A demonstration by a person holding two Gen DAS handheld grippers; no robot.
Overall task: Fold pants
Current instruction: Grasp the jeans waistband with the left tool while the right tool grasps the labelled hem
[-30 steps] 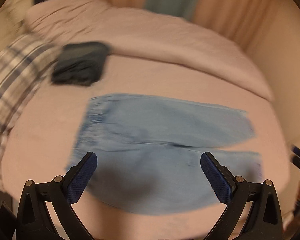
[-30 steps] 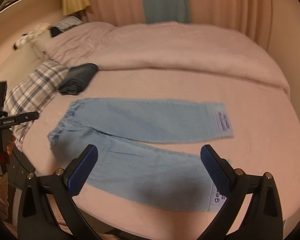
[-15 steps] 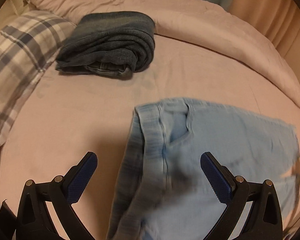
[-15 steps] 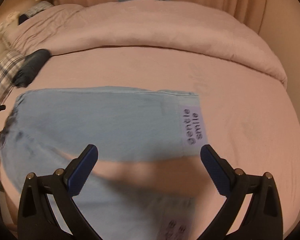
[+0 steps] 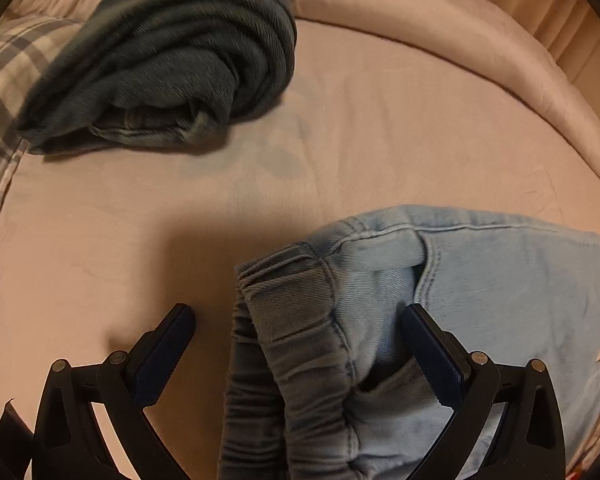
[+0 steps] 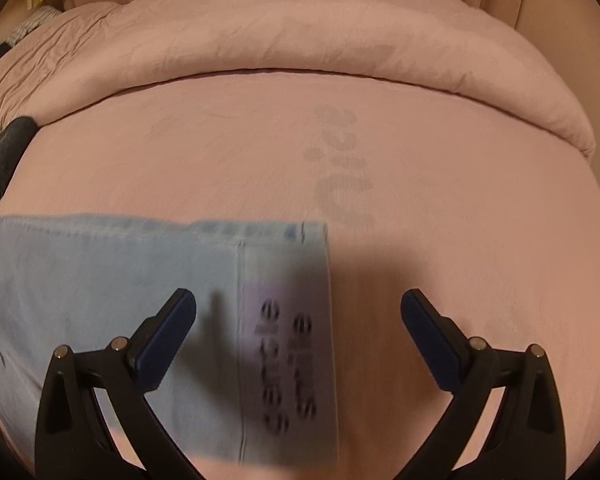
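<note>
Light blue pants [image 5: 480, 300] lie flat on the pink bed sheet [image 5: 340, 140]. In the left wrist view their gathered elastic waistband [image 5: 300, 352] sits between the jaws of my left gripper [image 5: 298, 330], which is open and close above it. In the right wrist view the leg cuff [image 6: 288, 340] with its lavender printed patch lies between the jaws of my right gripper [image 6: 298, 316], which is open just above it. The view is blurred there.
A folded dark blue pair of jeans [image 5: 172, 60] lies at the far left beside a plaid pillow [image 5: 4, 80]. A rolled pink duvet [image 6: 320, 40] runs along the far side of the bed. Curtains hang behind it.
Both grippers have come down and forward toward the pants: the left to the waistband end, the right to the cuff end. Both stayed open.
</note>
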